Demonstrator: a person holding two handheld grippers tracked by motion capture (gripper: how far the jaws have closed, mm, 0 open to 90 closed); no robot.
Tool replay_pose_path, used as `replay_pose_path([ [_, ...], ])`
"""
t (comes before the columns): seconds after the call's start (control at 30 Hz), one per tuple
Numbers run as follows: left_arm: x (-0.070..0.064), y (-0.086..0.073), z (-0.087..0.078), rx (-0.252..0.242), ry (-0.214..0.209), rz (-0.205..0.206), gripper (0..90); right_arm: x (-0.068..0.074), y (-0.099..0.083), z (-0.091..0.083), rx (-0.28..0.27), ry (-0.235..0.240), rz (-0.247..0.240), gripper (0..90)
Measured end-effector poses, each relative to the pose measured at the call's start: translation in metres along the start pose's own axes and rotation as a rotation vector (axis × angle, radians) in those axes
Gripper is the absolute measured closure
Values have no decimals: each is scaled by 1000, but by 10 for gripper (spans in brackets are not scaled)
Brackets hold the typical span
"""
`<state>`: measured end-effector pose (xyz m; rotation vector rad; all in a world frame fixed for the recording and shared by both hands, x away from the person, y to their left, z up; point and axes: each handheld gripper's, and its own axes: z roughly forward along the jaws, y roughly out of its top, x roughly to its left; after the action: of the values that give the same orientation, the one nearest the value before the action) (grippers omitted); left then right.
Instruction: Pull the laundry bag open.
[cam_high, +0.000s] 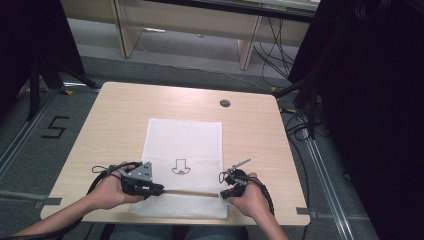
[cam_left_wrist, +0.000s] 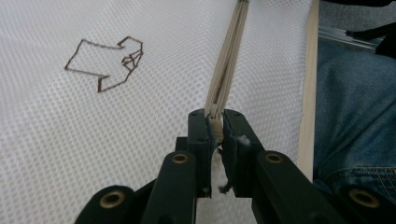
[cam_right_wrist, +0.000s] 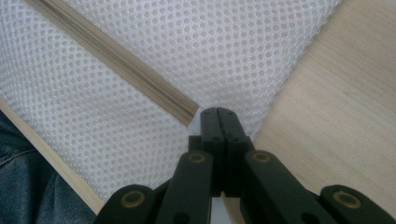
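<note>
1. Work in hand: zipping or unzipping a white mesh bag (cam_high: 182, 150); direction isn't readable from this moment.
2. Bag is lying flat on the near half of the table (cam_high: 115, 107), centred, its near edge close to the table's near edge. The beige zipper (cam_high: 192, 193) is running left-right across the bag's near part.
3. Left gripper (cam_left_wrist: 215, 122) is clenching the zipper at its left end; in the left gripper view the tape is leading straight away from the jaws. I'm judging it to be on the slider or pull, but the jaws are hiding that part.
4. Right gripper (cam_right_wrist: 218, 113) is sitting at the zipper's right end (cam_right_wrist: 189, 113), jaws pressed together, apparently pinching the mesh beside the end as an anchor. The jaws are covering the contact, so that's a judgement.
5. Progress: teeth are looking closed along the visible length, so either finished closing or not yet opened. Can't tell which.
6. Farther up the bag: a brown outlined arrow emblem (cam_high: 180, 166), just beyond the zipper.
7. Surface: light wood table, a round cable port (cam_high: 225, 103) near the far edge.
8. Room: grey floor, a "5" marking (cam_high: 54, 127) at left, wooden furniture legs far, black drapes both sides, cables at right.
</note>
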<state>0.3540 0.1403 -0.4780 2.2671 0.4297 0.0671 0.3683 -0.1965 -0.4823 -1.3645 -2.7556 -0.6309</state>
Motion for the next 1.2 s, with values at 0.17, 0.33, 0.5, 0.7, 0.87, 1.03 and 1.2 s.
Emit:
replay_pose_path([
  [0.17,1,-3,-4,7,7,-7,817,0,0,0,-1,3,3,900],
  [0.33,3,-8,-11,13,24,-15,817,1,0,0,0,3,6,900],
  [0.5,6,-14,-17,2,26,-46,817,0,0,0,-4,-2,-4,900],
  [0.7,11,-25,-31,20,53,-56,817,-1,0,0,-7,2,-16,900],
  [0.87,16,-42,-47,40,85,-103,817,-2,0,0,-7,-2,-14,900],
  [1.03,20,-59,-57,73,127,-126,817,-2,0,0,-2,-3,-7,900],
  [1.2,22,-66,-62,96,137,-177,816,-3,1,0,-6,-2,-16,900],
])
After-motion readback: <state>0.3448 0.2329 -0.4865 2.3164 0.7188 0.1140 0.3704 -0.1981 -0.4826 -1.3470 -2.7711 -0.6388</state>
